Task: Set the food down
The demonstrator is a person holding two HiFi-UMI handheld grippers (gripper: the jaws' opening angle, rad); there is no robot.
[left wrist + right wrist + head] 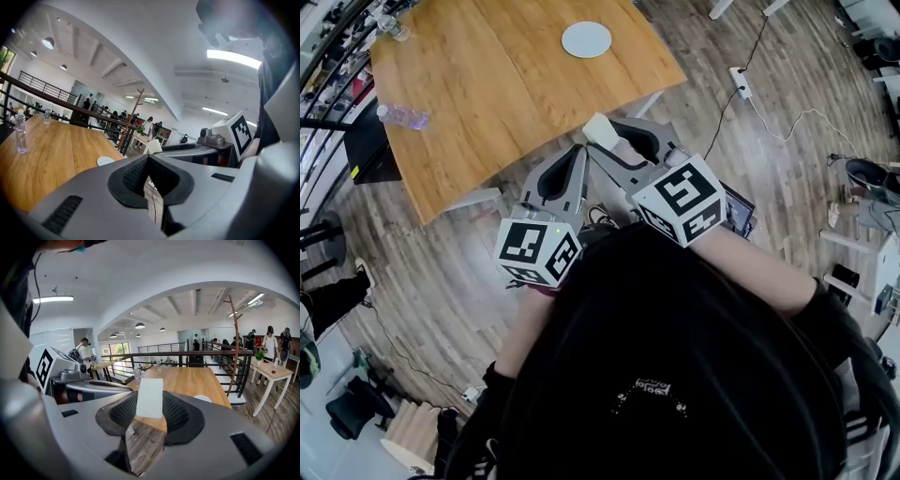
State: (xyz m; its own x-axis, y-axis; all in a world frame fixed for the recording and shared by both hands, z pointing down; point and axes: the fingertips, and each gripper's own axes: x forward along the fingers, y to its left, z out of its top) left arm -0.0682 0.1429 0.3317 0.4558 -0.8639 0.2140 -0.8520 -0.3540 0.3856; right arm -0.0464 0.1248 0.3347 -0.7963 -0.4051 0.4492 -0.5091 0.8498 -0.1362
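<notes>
The right gripper (149, 405) pinches the pale food block (149, 395) upright and clear of the floor, aimed at the table (487, 94), where a plate (586, 39) likely awaits it. The left gripper (148, 161), pressed together and empty, rides alongside.

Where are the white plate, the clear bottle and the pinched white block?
white plate (586, 39): head view, its centre.
clear bottle (403, 116): head view, its body.
white block (149, 398): right gripper view, its front face.
</notes>
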